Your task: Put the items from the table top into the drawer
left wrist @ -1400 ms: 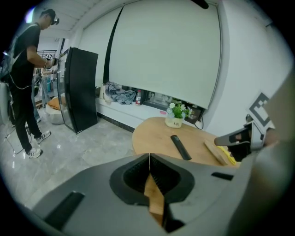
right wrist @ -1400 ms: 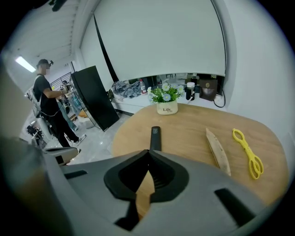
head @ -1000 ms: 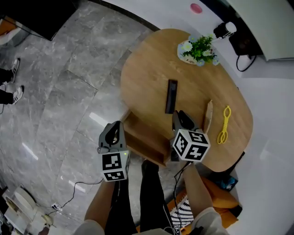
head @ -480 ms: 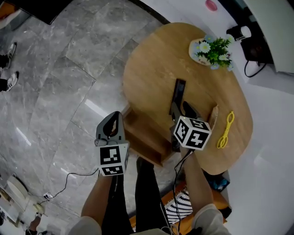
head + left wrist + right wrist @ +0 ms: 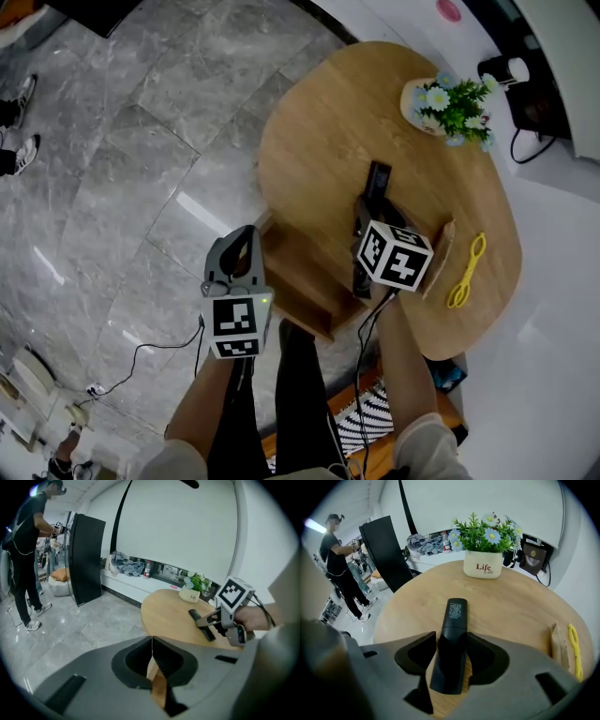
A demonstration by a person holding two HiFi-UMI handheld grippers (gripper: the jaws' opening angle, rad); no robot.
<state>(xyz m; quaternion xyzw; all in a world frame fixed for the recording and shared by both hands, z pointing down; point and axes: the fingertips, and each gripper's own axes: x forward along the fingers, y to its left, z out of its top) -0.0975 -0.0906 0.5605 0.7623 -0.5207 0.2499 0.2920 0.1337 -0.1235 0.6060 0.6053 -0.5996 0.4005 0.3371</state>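
One remote (image 5: 456,613) lengthwise between the right gripper's (image 5: 451,635) just-opened jaws on the worktop (image 5: 515,606); left gripper (image 5: 152,641) closed, farther off.

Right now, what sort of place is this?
Probably an office lounge or lab space: polished grey stone floor, a wooden table with a flower pot, and a person standing by a tall black cabinet.

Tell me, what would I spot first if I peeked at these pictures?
First, the black remote in the middle of the round wooden table. It lies between the jaws of the right gripper, which have just been opening around it. Next come the white pot of flowers at the table's far edge and the open wooden drawer under its near edge, beside the shut left gripper.
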